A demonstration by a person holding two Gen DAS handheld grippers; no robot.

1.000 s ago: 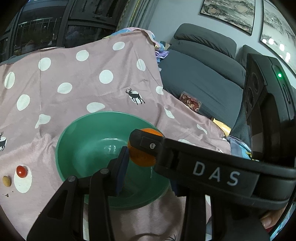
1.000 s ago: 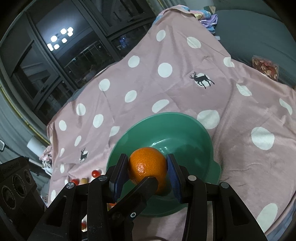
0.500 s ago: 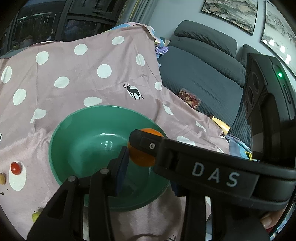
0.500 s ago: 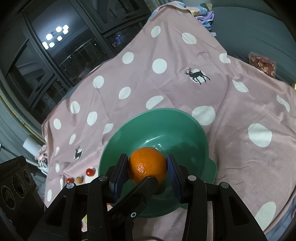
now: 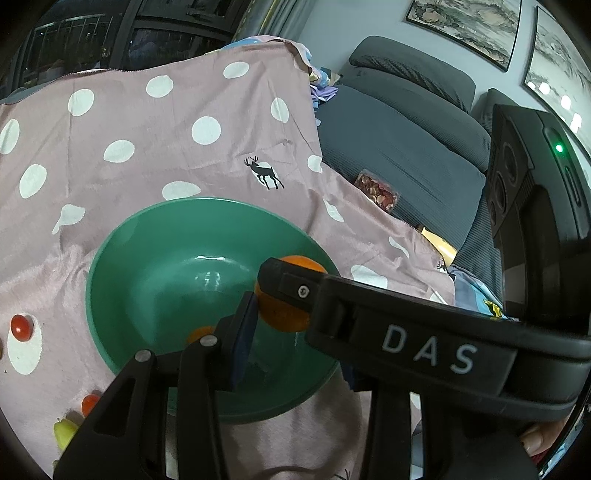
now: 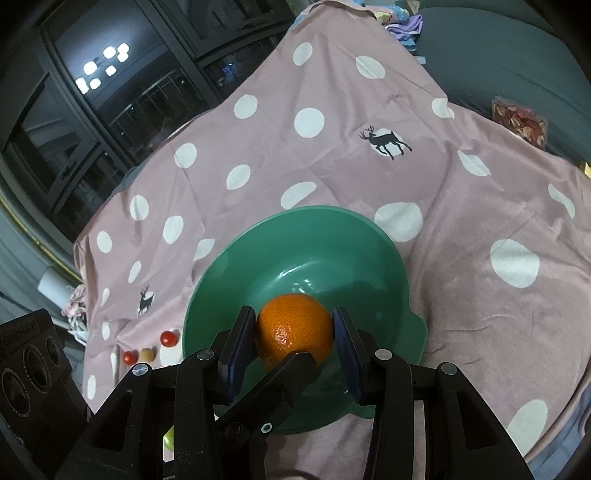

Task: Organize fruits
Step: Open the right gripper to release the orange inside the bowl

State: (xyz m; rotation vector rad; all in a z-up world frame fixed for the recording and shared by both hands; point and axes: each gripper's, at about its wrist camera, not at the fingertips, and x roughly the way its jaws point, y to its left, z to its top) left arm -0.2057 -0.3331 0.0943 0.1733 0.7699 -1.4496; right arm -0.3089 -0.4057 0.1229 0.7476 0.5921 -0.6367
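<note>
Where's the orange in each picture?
Left wrist view: the orange is right of centre, half hidden behind the right gripper.
Right wrist view: bottom middle, between the blue pads.
Shared landmark: the green bowl beneath it.

A pink polka-dot blanket (image 6: 369, 147) with deer prints spreads ahead of the jaws. Beyond it to the right sits a grey sofa (image 5: 406, 147), a packet of dried snacks (image 5: 376, 190) on its seat. Framed landscape paintings (image 5: 461, 18) hang above. Dark windows (image 6: 110, 92) stand far left.
</note>
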